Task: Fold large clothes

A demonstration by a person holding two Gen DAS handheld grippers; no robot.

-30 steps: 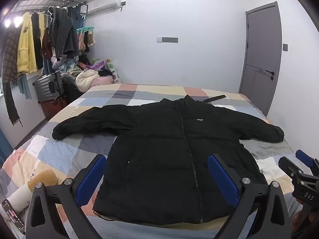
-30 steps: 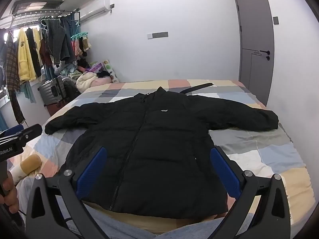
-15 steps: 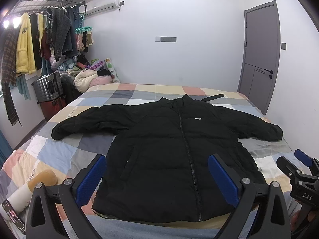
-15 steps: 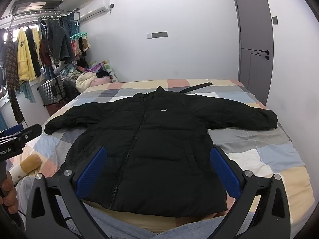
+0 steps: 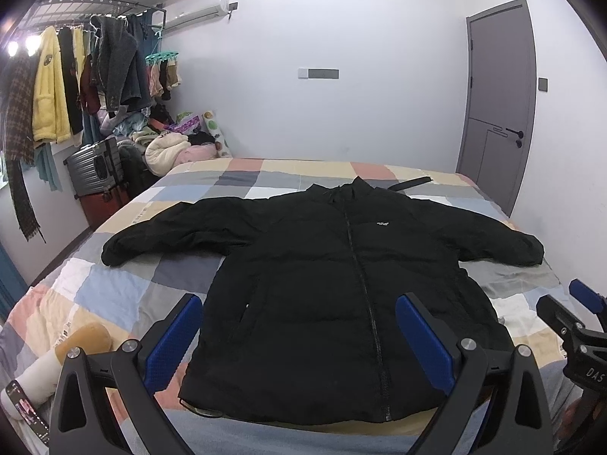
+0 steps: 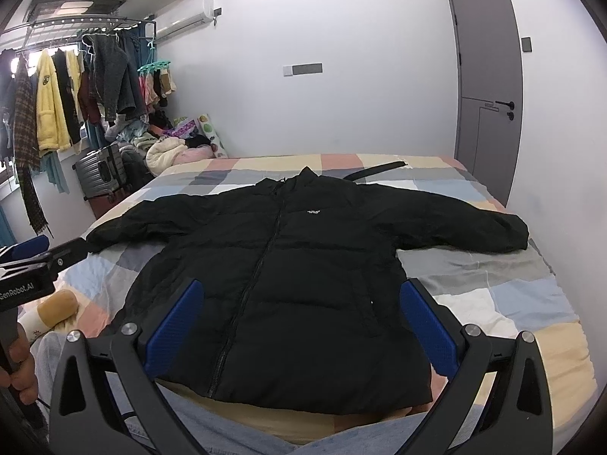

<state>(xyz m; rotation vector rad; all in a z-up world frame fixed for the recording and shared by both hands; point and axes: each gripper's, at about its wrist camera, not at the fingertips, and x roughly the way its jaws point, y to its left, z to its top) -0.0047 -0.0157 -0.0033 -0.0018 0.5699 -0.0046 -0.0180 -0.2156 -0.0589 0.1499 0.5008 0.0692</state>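
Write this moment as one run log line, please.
stage: before first fold | black jacket: flat on bed, zipped, sleeves spread | left gripper: open | right gripper: open

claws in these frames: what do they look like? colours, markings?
Both alike: left claw and right claw have black angular frames, silver screws and blue textured finger pads. White lettering: "GenRobot.AI" on the left body, "DAS" on the right.

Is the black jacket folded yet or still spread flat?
Spread flat: the black jacket lies front up on the bed, zipped, both sleeves out sideways.
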